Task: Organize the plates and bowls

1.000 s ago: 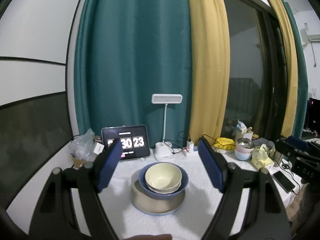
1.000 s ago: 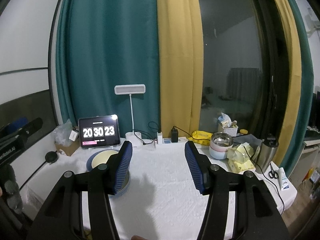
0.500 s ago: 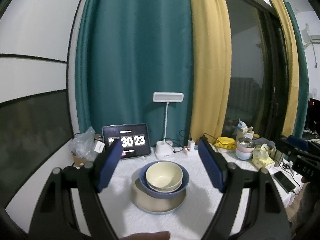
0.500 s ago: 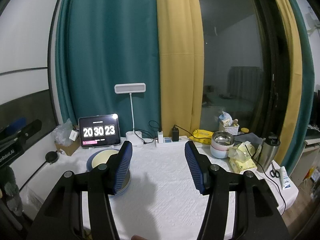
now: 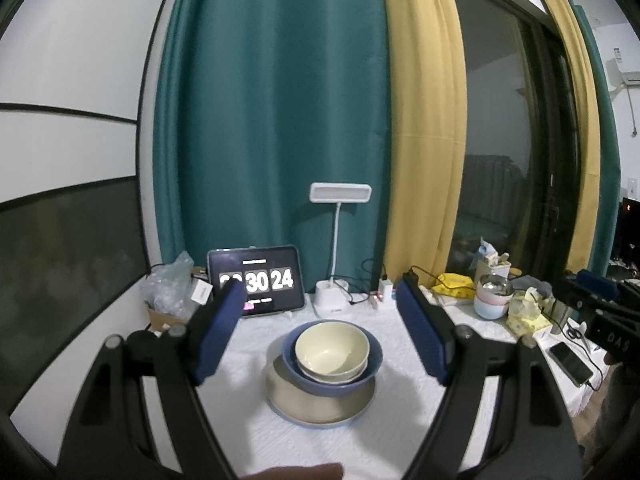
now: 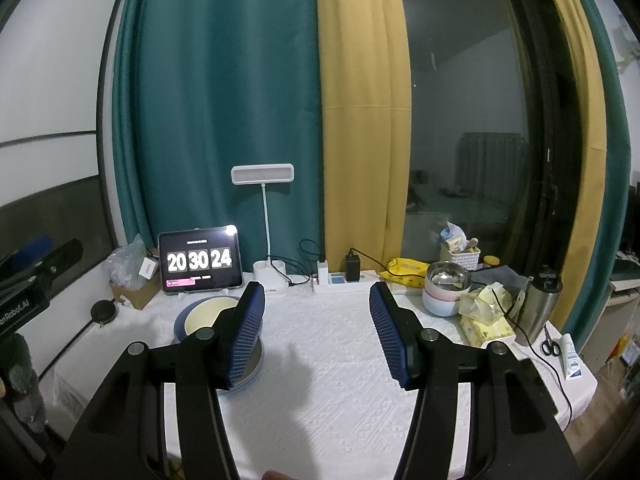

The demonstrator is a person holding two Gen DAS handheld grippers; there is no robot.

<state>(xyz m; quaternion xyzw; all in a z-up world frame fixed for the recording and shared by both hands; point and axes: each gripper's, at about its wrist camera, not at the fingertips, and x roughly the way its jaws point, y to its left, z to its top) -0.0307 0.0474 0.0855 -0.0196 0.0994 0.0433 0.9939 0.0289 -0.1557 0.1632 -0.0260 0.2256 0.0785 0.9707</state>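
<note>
We see the dishes stacked just below the middle of the left wrist view: a cream bowl [image 5: 332, 350] nests inside a blue bowl [image 5: 334, 382], and that sits on a beige plate [image 5: 320, 404] with a bluish rim. The stack rests on the white-clothed surface [image 5: 360, 440]. In the right wrist view the same stack lies at lower left, partly hidden behind one blue finger, with the cream bowl [image 6: 208, 312] peeking out.

Our left claw [image 5: 322, 316] hangs above and in front of the stack with its blue pads spread wide, nothing between them, touching no dish. Our right claw [image 6: 316, 326] is likewise spread and empty, over bare cloth right of the stack. Each claw shows at the edge of the other's view.

Behind the stack, a tablet [image 5: 258, 282] showing a clock stands propped at the back of the surface, and a white desk lamp [image 5: 339, 240] rises just right of it. A power strip [image 6: 344, 280] with plugged chargers lies further right. In the right part of the right wrist view we see a steel bowl set in stacked pastel bowls [image 6: 446, 288], a yellow tissue pack [image 6: 486, 320], a steel flask [image 6: 540, 304] and scissors [image 6: 550, 346]. A teal curtain [image 5: 272, 120] and a yellow curtain [image 5: 424, 120] hang behind.
</note>
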